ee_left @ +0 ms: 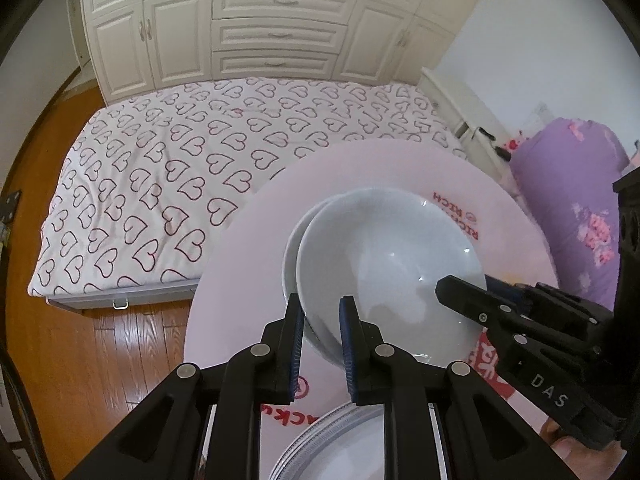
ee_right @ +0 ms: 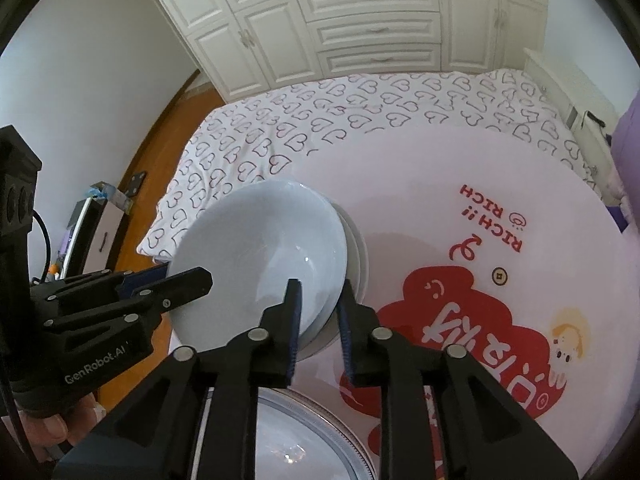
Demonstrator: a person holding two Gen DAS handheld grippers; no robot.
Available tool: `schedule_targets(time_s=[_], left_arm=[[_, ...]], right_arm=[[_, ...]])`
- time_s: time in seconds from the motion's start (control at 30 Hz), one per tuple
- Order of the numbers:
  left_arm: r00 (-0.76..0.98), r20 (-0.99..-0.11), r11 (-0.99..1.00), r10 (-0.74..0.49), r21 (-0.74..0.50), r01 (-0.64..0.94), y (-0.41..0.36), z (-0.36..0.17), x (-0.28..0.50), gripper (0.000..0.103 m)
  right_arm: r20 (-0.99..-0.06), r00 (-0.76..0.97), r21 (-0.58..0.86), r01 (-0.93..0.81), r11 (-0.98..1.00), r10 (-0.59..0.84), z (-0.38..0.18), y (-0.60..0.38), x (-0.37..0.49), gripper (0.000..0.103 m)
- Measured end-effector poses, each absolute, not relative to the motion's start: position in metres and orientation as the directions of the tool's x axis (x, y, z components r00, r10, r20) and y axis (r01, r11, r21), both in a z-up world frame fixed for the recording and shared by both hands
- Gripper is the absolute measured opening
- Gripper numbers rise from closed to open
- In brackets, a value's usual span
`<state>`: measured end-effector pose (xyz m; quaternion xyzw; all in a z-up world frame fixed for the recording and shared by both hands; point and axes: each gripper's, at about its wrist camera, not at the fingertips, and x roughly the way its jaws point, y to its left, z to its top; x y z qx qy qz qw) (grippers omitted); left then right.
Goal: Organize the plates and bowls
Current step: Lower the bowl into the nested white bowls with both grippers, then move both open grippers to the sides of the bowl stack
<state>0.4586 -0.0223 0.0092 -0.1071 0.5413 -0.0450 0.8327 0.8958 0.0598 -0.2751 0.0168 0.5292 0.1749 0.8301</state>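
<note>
A white bowl (ee_left: 384,256) (ee_right: 260,240) hangs tilted over a second white bowl (ee_left: 290,252) (ee_right: 356,252) that stands on the round white table (ee_left: 248,260) (ee_right: 440,184). My left gripper (ee_left: 322,320) (ee_right: 184,274) is shut on the near rim of the tilted bowl. On the opposite side, my right gripper (ee_right: 320,312) (ee_left: 466,284) straddles the rim, its jaws slightly apart; the outer pad looks clear of the bowl's wall. A plate with a grey patterned border (ee_left: 332,440) (ee_right: 320,432) lies on the table just below both grippers, partly hidden by them.
The table carries a large red print (ee_right: 440,320). Behind it is a bed with a heart-patterned cover (ee_left: 160,168), then white wardrobes (ee_left: 276,20). A purple bundle (ee_left: 568,184) stands at the right, and wooden floor (ee_left: 100,360) at the left.
</note>
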Motion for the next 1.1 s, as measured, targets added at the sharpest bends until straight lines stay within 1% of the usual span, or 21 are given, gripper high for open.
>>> schedule_targets(time_s=[0.1, 0.17, 0.2, 0.23, 0.27, 0.3, 0.33, 0.37, 0.4, 0.43, 0.47, 0.5, 0.53, 0.57, 0.6, 0.63, 0.67, 0.77, 0.9, 1.1], left_arm=[[0.408, -0.894, 0.974, -0.185, -0.221, -0.041, -0.022, 0.006, 0.456, 0.014], [0.411, -0.892, 0.974, -0.188, -0.223, -0.039, -0.020, 0.006, 0.454, 0.015], [0.411, -0.891, 0.973, -0.191, -0.226, -0.038, -0.018, 0.005, 0.453, 0.016], [0.412, -0.890, 0.972, -0.197, -0.232, -0.037, -0.018, 0.005, 0.453, 0.020], [0.413, -0.887, 0.970, -0.206, -0.241, -0.034, -0.018, 0.006, 0.452, 0.021], [0.413, -0.887, 0.970, -0.207, -0.242, -0.034, -0.016, 0.006, 0.452, 0.021], [0.413, -0.887, 0.970, -0.204, -0.239, -0.034, -0.016, 0.005, 0.452, 0.022], [0.414, -0.887, 0.970, -0.205, -0.241, -0.034, -0.015, 0.005, 0.452, 0.023], [0.414, -0.886, 0.968, -0.210, -0.247, -0.035, -0.013, 0.005, 0.451, 0.026], [0.412, -0.885, 0.967, -0.216, -0.253, -0.038, -0.011, 0.005, 0.451, 0.033], [0.411, -0.885, 0.965, -0.217, -0.257, -0.044, -0.009, 0.005, 0.451, 0.044], [0.415, -0.884, 0.964, -0.216, -0.259, -0.051, -0.006, 0.005, 0.451, 0.050], [0.422, -0.882, 0.963, -0.212, -0.261, -0.061, -0.003, 0.006, 0.451, 0.064], [0.429, -0.879, 0.963, -0.208, -0.261, -0.068, -0.001, 0.007, 0.449, 0.079], [0.439, -0.874, 0.962, -0.207, -0.264, -0.071, 0.000, 0.008, 0.448, 0.085], [0.457, -0.865, 0.961, -0.204, -0.267, -0.077, 0.002, 0.011, 0.445, 0.094], [0.470, -0.860, 0.961, -0.198, -0.265, -0.080, 0.003, 0.013, 0.441, 0.098], [0.507, -0.845, 0.967, -0.168, -0.240, -0.080, 0.003, 0.020, 0.429, 0.102], [0.554, -0.823, 0.973, -0.127, -0.211, -0.090, 0.000, 0.026, 0.410, 0.102], [0.603, -0.789, 0.970, -0.117, -0.220, -0.100, -0.007, 0.033, 0.376, 0.102]], right_arm=[[-0.874, 0.375, 0.212, -0.275, 0.938, 0.308, -0.274, 0.060, 0.895, 0.022], [-0.876, 0.374, 0.208, -0.280, 0.937, 0.305, -0.273, 0.062, 0.894, 0.024], [-0.874, 0.374, 0.213, -0.279, 0.936, 0.310, -0.273, 0.061, 0.893, 0.029], [-0.872, 0.377, 0.216, -0.278, 0.936, 0.313, -0.272, 0.061, 0.893, 0.040], [-0.869, 0.381, 0.217, -0.277, 0.936, 0.315, -0.270, 0.061, 0.892, 0.046], [-0.862, 0.387, 0.227, -0.281, 0.933, 0.326, -0.269, 0.061, 0.891, 0.058], [-0.856, 0.390, 0.238, -0.284, 0.929, 0.339, -0.267, 0.060, 0.891, 0.073], [-0.852, 0.393, 0.245, -0.286, 0.926, 0.346, -0.266, 0.060, 0.891, 0.080], [-0.849, 0.403, 0.241, -0.280, 0.929, 0.341, -0.264, 0.059, 0.890, 0.083], [-0.844, 0.412, 0.243, -0.276, 0.930, 0.343, -0.262, 0.056, 0.891, 0.086], [-0.841, 0.414, 0.251, -0.273, 0.929, 0.349, -0.261, 0.054, 0.891, 0.087], [-0.837, 0.418, 0.256, -0.268, 0.929, 0.352, -0.260, 0.052, 0.891, 0.094], [-0.834, 0.428, 0.255, -0.257, 0.932, 0.347, -0.259, 0.049, 0.892, 0.103], [-0.827, 0.445, 0.257, -0.245, 0.935, 0.344, -0.258, 0.044, 0.892, 0.103], [-0.819, 0.456, 0.267, -0.236, 0.934, 0.350, -0.256, 0.040, 0.892, 0.103], [-0.812, 0.459, 0.286, -0.224, 0.932, 0.360, -0.256, 0.035, 0.893, 0.103], [-0.808, 0.461, 0.301, -0.213, 0.930, 0.367, -0.256, 0.031, 0.893, 0.103], [-0.794, 0.484, 0.316, -0.188, 0.930, 0.368, -0.252, 0.021, 0.894, 0.103], [-0.779, 0.509, 0.328, -0.167, 0.930, 0.367, -0.247, 0.010, 0.891, 0.103], [-0.763, 0.536, 0.331, -0.154, 0.931, 0.360, -0.238, -0.003, 0.884, 0.103]])
